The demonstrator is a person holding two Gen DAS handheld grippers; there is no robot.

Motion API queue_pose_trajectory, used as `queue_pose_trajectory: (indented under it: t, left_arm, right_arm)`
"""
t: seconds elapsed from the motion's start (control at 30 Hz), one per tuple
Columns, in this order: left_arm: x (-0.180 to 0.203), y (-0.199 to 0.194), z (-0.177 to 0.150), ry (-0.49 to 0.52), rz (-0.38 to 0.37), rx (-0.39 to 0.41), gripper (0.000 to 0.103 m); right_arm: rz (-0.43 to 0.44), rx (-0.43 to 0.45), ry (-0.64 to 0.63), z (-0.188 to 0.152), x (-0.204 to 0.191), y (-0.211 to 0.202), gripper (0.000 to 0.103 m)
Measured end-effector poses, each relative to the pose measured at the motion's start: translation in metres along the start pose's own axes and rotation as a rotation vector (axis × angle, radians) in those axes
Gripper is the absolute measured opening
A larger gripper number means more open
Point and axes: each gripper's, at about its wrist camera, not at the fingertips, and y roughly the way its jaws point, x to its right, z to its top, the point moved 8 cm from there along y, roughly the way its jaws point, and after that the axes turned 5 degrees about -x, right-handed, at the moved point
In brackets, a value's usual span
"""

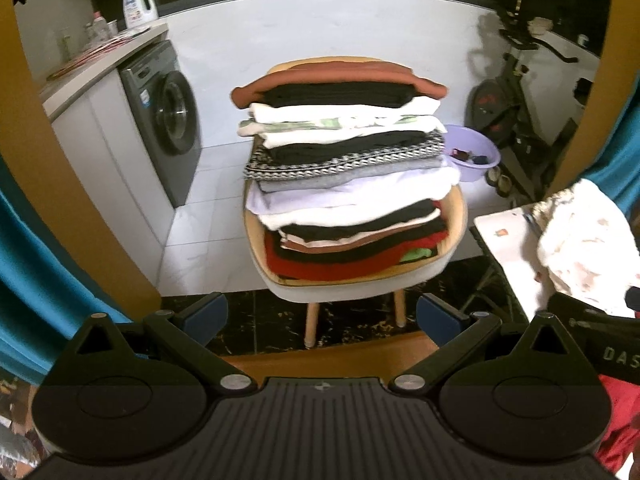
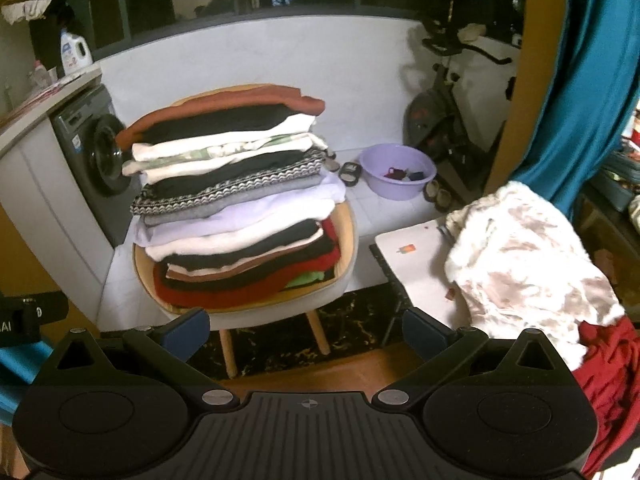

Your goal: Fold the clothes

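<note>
Both grippers hang spread wide and empty — left gripper (image 1: 322,316), right gripper (image 2: 306,330) — just short of the chair (image 1: 454,216). On that chair sits a tall stack of folded clothes (image 1: 348,168), rust-brown piece on top. Right of the chair, a white floral garment (image 2: 524,264) lies heaped on a small white table (image 2: 412,264). Beyond the chair — a purple basin (image 2: 396,188).
</note>
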Motion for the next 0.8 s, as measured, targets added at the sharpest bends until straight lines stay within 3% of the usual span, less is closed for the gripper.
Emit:
queue_pose_trajectory:
  t: [0.53,0.8]
  left_arm:
    - [0.067,-0.019,-0.015,0.012,-0.053,-0.003,0.103]
    - [0.089,-0.026,-0.021,0.018,-0.076,0.034,0.103]
  right_arm:
    - [0.002,0.001,0.022,-0.013,0.068,-0.021,0.102]
    - [0.009,-0.003,0.015,-0.015,0.086,-0.021,0.102]
